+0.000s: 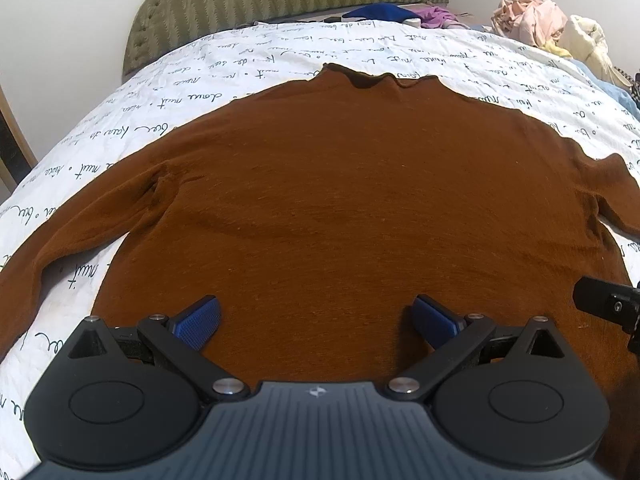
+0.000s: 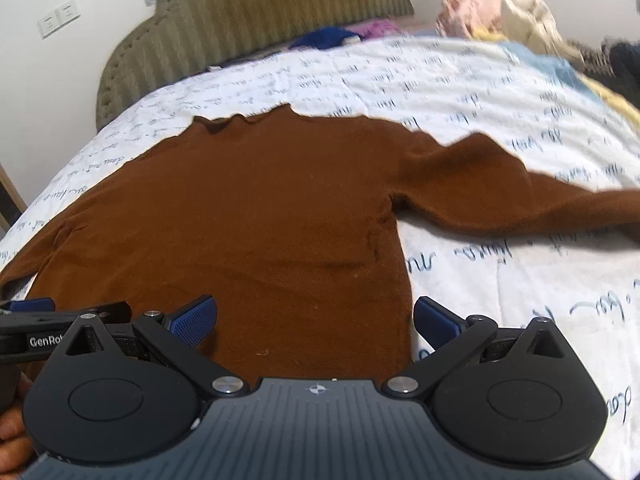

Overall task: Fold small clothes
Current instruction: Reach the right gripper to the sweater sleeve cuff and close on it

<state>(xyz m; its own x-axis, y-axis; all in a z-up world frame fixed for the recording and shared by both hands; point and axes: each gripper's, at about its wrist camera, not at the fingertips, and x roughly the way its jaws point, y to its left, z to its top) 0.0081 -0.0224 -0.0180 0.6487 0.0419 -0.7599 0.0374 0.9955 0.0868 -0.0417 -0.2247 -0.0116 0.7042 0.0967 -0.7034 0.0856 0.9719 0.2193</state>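
Over the hem: both my tongs hovered above the sweater's near edge, neither touching cloth that I could tell.
Left gripper (image 1: 316, 322): jaws spread wide, nothing between the blue pads (image 1: 199, 322), centred over the lower body.
Right gripper (image 2: 314, 322): equally wide, empty, straddling the sweater's right side seam, one pad over knit, one over the bedspread (image 2: 520, 280).
Sweater (image 1: 340, 208): brown knit, flat on the bed, collar far from me, both sleeves out sideways.
Risk 1: the right pad could pinch bedspread with the hem, dragging the cover.
Risk 2: thin knit, so I could catch only the top layer and the fold would skew.
Risk 3: uneven lift between my hands would crease the body.
Clutter: laundry pile (image 1: 548, 20) at the far right corner, well apart.
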